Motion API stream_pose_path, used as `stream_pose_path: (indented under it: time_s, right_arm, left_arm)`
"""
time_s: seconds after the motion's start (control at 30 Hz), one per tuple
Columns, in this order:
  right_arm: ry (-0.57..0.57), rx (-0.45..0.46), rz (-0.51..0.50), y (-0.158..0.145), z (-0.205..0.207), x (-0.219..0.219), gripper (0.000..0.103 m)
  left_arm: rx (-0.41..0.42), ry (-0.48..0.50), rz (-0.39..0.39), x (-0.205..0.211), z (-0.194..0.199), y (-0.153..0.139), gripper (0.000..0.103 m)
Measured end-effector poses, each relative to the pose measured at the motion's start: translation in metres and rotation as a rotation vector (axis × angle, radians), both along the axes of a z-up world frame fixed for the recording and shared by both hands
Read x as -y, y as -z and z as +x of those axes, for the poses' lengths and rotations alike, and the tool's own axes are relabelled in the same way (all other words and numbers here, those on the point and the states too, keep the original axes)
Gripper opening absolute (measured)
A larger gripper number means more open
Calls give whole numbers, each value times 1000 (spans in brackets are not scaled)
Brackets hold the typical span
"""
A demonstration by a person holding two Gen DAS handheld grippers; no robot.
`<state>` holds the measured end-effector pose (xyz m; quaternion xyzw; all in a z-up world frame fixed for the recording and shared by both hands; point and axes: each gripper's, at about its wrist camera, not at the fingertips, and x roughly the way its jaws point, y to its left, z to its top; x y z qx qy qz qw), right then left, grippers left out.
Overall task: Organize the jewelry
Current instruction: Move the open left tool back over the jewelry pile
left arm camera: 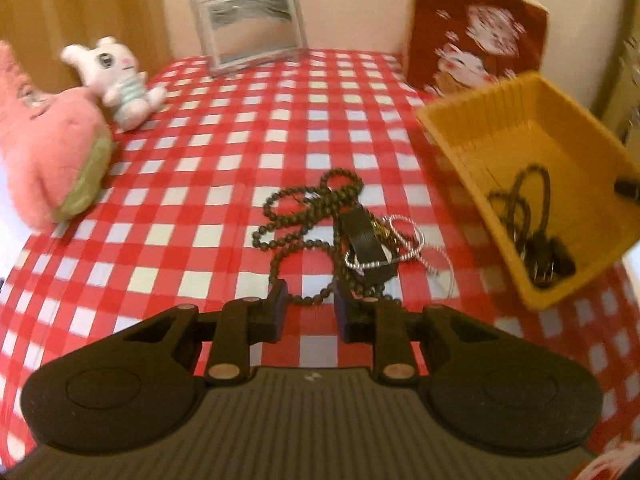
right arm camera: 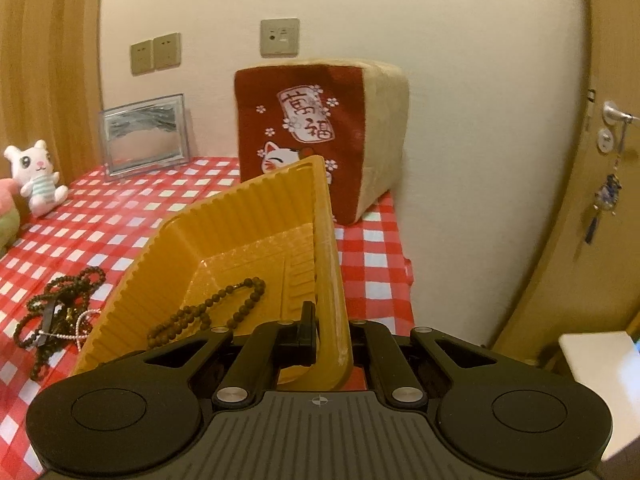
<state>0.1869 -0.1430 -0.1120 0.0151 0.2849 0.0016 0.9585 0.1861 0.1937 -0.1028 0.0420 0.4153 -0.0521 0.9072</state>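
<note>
The table (left arm camera: 200, 168) carries the heap still to sort. At its 3 o'clock edge the yellow basket (left arm camera: 532, 152) is tilted, its rim pinched by the right claw (right arm camera: 326, 330); the bead bracelet (right arm camera: 208, 312) inside could slide out. The left claw (left arm camera: 308, 308), spread and holding nothing, sits at the tangled necklaces (left arm camera: 316, 224), dead centre; a grab may drag several together.
</note>
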Motion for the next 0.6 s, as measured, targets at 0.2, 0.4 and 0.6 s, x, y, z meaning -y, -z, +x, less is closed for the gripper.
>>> stream_pose_path:
  time_s: [0.2, 0.4, 0.6]
  right_arm:
    - [33, -8, -21, -3, 0, -8, 4]
    - [52, -10, -21, -3, -1, -9, 4]
    - [64, -15, -23, -4, -3, -10, 4]
  left_arm:
    - [-25, 120, 40, 4, 15, 21, 22]
    - [-44, 189, 63, 6, 31, 34, 22]
    - [-69, 225, 82, 7, 40, 44, 21]
